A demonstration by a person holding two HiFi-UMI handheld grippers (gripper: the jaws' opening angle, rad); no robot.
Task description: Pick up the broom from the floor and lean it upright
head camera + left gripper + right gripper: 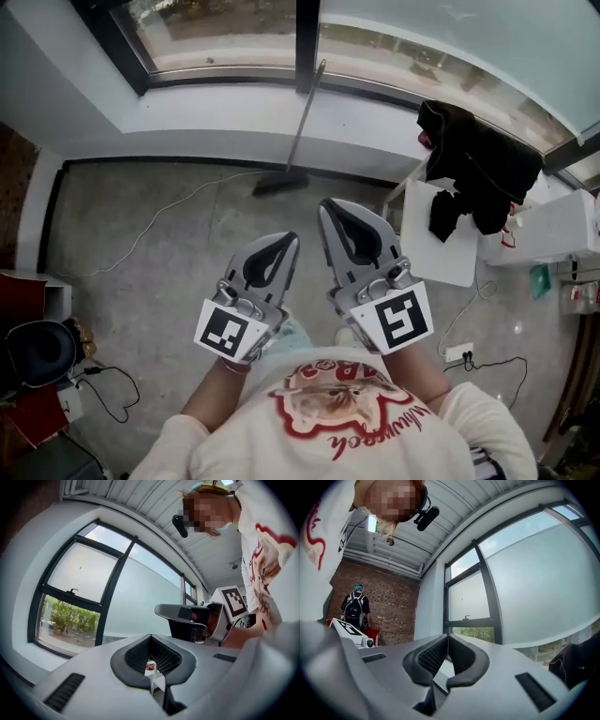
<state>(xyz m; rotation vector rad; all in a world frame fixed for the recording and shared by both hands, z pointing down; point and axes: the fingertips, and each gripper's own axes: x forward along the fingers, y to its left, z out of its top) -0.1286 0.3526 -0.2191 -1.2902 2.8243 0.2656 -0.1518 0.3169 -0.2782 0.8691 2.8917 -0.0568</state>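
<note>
Left gripper (288,240) and right gripper (327,206) side by side, jaws together, empty

Grey concrete floor (141,281), black-framed windows (225,33), brick wall (393,606), perhaps a white table (450,258) rightward.

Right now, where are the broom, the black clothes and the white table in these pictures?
broom (305,122), head view, middle of its handle.
black clothes (483,159), head view, middle of the heap.
white table (445,258), head view, bare part of its top.
</note>
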